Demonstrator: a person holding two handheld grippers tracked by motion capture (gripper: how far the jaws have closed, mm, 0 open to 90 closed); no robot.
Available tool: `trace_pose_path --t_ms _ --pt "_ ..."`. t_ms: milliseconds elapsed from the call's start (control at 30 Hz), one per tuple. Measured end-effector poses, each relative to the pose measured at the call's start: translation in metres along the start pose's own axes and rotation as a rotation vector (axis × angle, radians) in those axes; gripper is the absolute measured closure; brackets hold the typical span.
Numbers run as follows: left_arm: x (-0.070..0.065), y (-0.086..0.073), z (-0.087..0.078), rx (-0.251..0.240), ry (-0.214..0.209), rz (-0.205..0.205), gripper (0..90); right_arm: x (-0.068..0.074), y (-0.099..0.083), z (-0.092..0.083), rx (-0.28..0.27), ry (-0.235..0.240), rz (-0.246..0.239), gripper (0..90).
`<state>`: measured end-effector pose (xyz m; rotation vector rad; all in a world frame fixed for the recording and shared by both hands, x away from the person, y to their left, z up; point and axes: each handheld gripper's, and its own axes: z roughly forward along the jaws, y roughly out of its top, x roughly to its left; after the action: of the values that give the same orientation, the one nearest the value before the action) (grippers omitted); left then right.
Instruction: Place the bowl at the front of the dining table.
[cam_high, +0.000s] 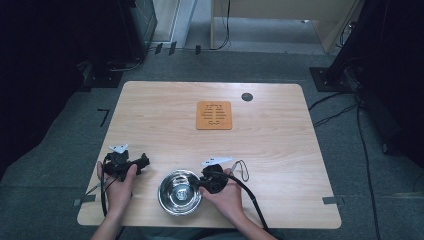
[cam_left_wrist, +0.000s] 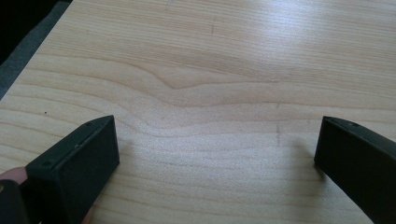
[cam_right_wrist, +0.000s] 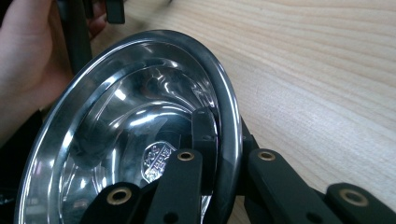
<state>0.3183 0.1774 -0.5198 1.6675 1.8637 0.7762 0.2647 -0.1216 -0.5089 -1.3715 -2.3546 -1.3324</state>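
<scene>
The table (cam_high: 280, 145) holds little: one steel bowl (cam_high: 179, 192) near its front edge, between the two hands, one wooden trivet (cam_high: 214, 115) well apart toward the far side, and one small dark disc (cam_high: 247, 96) near the far edge. There are two grippers. The right gripper (cam_high: 202, 184) has its jaws clamped on the bowl's rim, one jaw inside the bowl and one outside (the right gripper view shows the rim (cam_right_wrist: 231, 126) pinched between them). The left gripper (cam_high: 145, 161) lies just left of the bowl with its jaws wide apart and nothing between them, only bare wood in the left gripper view. The main risk, as I judge it, is the grip itself: a thin, polished, curved rim held at one point on one side gives the jaws little to bite, so if the bowl is lifted it could swing down, pivot in the jaws, or slip out and clatter onto the table. The bowl also sits close to the front edge, so a slip toward the person could send it off the table. A hurried carry toward the trivet would add to that swing.
</scene>
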Motion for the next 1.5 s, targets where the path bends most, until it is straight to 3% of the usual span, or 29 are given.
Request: trace_pose_path --t_ms 367,867,1300,1500 --pt "0.000 0.000 0.000 0.000 0.000 0.000 0.0 -0.010 0.008 -0.013 -0.052 0.005 0.051 87.1" --pt "0.000 0.000 0.000 0.000 0.000 0.000 0.0 -0.033 0.036 -0.031 -0.148 -0.067 0.089 87.7" --pt "0.000 0.000 0.000 0.001 0.000 0.000 0.0 -0.058 0.058 -0.040 -0.192 -0.102 0.148 87.9" --pt "0.000 0.000 0.000 0.001 0.000 0.001 0.0 -0.069 0.069 -0.041 -0.201 -0.140 0.162 88.0"
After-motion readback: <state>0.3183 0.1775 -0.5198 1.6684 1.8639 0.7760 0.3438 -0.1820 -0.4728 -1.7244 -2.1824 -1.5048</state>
